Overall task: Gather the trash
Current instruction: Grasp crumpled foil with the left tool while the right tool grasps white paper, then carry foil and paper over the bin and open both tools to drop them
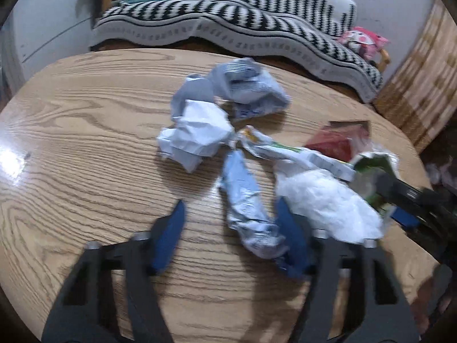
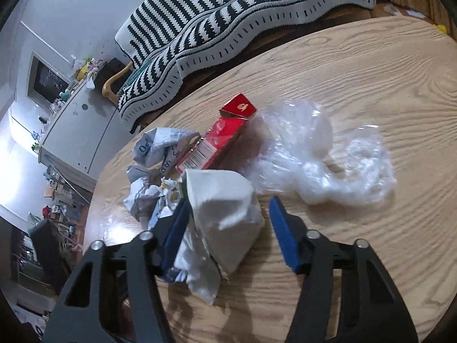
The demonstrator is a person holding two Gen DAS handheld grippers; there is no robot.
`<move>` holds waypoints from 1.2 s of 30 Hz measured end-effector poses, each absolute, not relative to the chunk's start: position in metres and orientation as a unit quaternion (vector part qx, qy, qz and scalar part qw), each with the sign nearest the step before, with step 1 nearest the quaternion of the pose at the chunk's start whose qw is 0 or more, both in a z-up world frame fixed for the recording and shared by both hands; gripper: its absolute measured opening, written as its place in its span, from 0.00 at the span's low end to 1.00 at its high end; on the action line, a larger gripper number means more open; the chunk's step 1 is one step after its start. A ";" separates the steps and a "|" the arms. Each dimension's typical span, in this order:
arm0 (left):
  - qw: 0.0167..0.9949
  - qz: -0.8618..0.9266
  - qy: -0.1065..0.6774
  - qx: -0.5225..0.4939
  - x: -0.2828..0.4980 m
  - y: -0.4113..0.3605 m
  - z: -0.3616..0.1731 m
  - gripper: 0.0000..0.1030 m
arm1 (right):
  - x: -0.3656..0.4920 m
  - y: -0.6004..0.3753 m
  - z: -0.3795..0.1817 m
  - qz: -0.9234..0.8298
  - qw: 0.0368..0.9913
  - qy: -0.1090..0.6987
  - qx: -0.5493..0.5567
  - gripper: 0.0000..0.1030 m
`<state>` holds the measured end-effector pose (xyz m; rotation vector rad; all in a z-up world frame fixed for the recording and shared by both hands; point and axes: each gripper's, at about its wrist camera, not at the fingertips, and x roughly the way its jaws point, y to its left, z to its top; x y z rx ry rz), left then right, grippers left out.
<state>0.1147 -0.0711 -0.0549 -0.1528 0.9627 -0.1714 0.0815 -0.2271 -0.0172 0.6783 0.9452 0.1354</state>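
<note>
Left tool (image 1: 231, 223) spread wide over the worktop (image 1: 85, 148), its right finger touching a crumpled silver wrapper (image 1: 247, 208) that looks light, soft and springy, best pinched across its narrow middle. Right tool (image 2: 228, 225) is also wide, straddling a white carton (image 2: 225, 200): light, crushable, probably slick, so squeeze its flat sides. The clear plastic (image 2: 328, 157) beyond lies loose.

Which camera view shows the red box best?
The right wrist view: the red box lies fully visible there, with its barcode and open flap. The left wrist view shows only a blurred part of it behind white wrappers.
</note>
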 end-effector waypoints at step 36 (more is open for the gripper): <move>0.863 -0.337 0.377 0.010 -0.044 -0.309 0.026 0.18 | -0.199 -0.427 0.054 -0.167 0.889 0.372 0.209 0.35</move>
